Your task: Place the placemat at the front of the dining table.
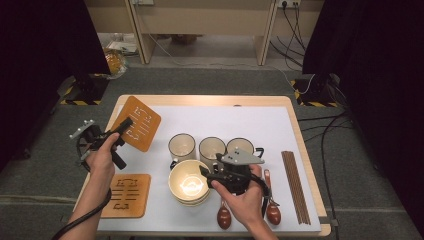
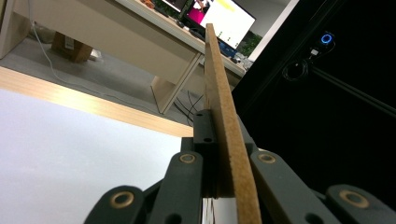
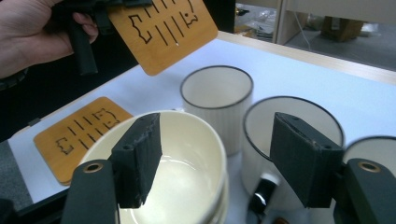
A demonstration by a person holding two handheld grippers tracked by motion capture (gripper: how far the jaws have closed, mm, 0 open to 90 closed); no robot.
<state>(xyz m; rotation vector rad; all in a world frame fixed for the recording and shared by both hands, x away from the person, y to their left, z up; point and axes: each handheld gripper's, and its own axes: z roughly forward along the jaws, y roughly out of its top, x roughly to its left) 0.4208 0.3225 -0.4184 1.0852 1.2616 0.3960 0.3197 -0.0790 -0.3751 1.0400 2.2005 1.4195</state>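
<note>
So the left gripper [image 1: 121,131] has its jaws clamped on the edge of a wooden trivet [image 1: 138,123], holding it tilted up off the table [image 1: 295,125] near the far left corner. In the left gripper view you see the trivet edge-on, pinched tight between the two black jaws. A second trivet [image 1: 127,195] lies flat at the near left corner, well apart from the lifted one.

The right gripper [image 1: 207,173] hangs with jaws spread wide and nothing between them, right over the rim of the stacked cream bowls [image 1: 188,186] near the middle of the near edge. Behind the bowls there's a row of three white mugs [image 1: 212,148]. Two brown spoons [image 1: 273,212] sit by the near edge under the right hand [image 1: 245,200], and a bundle of dark chopsticks [image 1: 295,186] lies along the right edge.
</note>
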